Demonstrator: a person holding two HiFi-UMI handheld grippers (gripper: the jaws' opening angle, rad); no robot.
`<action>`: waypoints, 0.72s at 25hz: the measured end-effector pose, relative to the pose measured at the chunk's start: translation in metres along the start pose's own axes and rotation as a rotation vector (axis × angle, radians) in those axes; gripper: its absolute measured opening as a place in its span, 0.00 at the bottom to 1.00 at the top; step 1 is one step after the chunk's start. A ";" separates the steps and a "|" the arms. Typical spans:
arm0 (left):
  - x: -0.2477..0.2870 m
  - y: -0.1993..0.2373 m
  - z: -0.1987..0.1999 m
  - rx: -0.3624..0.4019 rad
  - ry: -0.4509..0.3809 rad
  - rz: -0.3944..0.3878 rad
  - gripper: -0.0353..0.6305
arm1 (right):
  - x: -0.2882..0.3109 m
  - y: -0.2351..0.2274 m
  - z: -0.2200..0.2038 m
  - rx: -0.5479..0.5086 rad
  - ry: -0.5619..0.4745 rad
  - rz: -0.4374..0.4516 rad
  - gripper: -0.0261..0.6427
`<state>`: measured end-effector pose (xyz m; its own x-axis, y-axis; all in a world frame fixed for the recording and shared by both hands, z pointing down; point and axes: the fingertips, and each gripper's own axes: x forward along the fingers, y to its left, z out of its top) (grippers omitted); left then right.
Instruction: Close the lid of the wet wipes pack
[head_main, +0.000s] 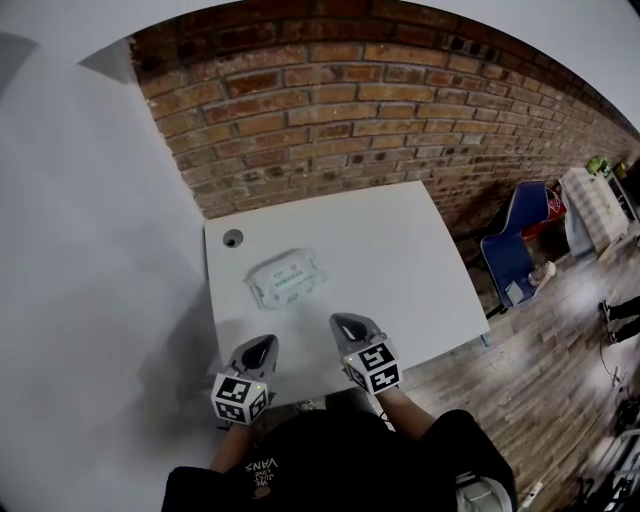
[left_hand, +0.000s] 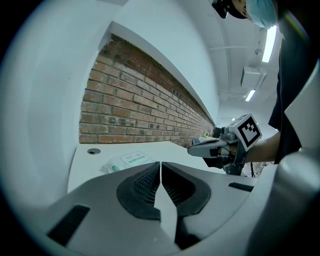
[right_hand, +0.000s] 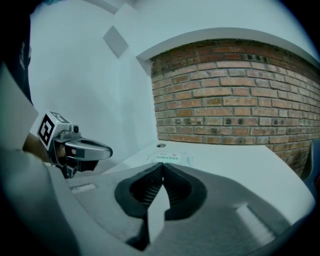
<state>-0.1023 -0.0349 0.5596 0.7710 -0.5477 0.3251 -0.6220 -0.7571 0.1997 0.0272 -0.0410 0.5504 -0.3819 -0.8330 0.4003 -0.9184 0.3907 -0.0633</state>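
Note:
The wet wipes pack (head_main: 285, 277) is white with green print and lies flat on the white table (head_main: 400, 250), left of centre. It also shows ahead of the jaws in the left gripper view (left_hand: 128, 161) and in the right gripper view (right_hand: 170, 158). Whether its lid is up or down I cannot tell. My left gripper (head_main: 262, 346) is shut and empty, held near the table's front edge, short of the pack. My right gripper (head_main: 345, 324) is shut and empty too, just right of the left one.
A round cable hole (head_main: 232, 238) sits at the table's far left corner. A red brick wall (head_main: 380, 100) runs behind the table. A blue chair (head_main: 520, 250) with things on it stands on the wooden floor to the right.

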 end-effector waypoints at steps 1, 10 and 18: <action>0.000 -0.002 0.001 0.000 -0.001 -0.004 0.07 | -0.002 0.000 -0.001 0.003 0.001 -0.003 0.04; -0.006 -0.005 0.009 -0.006 -0.027 -0.015 0.07 | -0.009 -0.005 0.001 0.022 0.001 -0.024 0.03; -0.004 -0.008 0.012 -0.006 -0.030 -0.025 0.07 | -0.008 -0.009 0.002 0.051 0.007 -0.022 0.03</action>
<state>-0.0991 -0.0311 0.5453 0.7899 -0.5391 0.2924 -0.6033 -0.7686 0.2128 0.0382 -0.0390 0.5459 -0.3610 -0.8384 0.4083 -0.9307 0.3518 -0.1006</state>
